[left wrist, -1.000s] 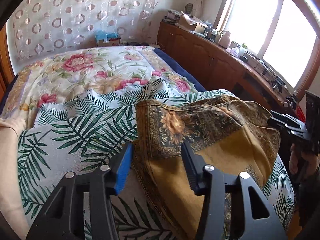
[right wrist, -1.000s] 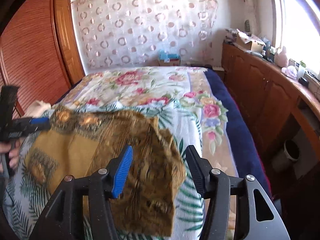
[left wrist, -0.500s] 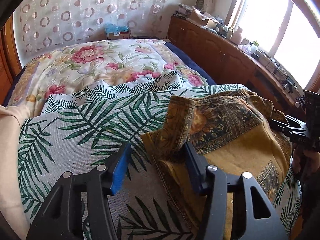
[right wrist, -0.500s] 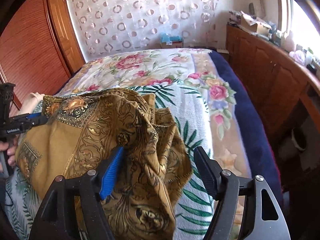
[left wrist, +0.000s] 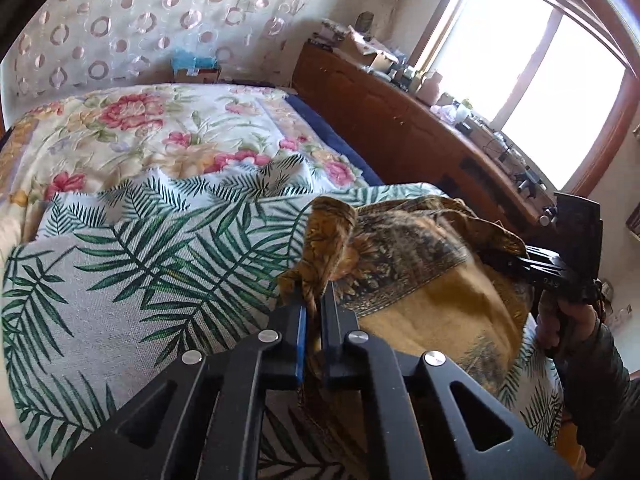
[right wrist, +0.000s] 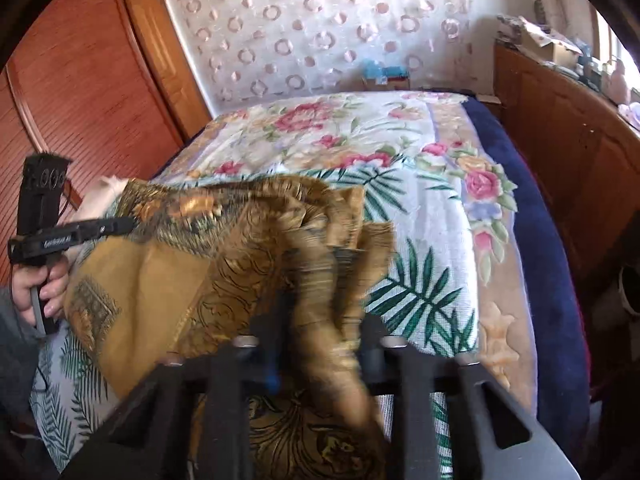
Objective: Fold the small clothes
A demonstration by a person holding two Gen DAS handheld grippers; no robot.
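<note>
While the bed [left wrist: 120, 128] fills most of the room from the patterned curtain [right wrist: 320, 24] at its far end to the near corner, its floral quilt [right wrist: 340, 132] lies flat and bare across the far half, leaving plenty of free surface beyond the work. Along one side runs a long wooden cabinet [left wrist: 392, 120] under the window [left wrist: 532, 92], with only a narrow strip between it and the navy edge of the mattress [right wrist: 532, 240]; on the other side a reddish wardrobe [right wrist: 80, 92] stands close to the bed. Over the near half of the quilt lies a palm-leaf sheet [left wrist: 132, 272], open and uncluttered toward the wardrobe side. On that sheet, near the cabinet side, sits the ochre patterned cloth [left wrist: 432, 292], bunched and lifted along its near edge, its dark floral border rucked up. At one corner the left gripper [left wrist: 314, 300] has its jaws pressed nearly together on a pinch of the cloth's border, which sticks up as a small twisted peak above the pads. At the opposite corner the right gripper [right wrist: 320, 320] is blurred, its jaws closing with a thick fold of the cloth between them; I cannot tell whether the pads are pressing it yet. A hand [right wrist: 44, 284] grips the left gripper's handle just off the sheet's edge.
</note>
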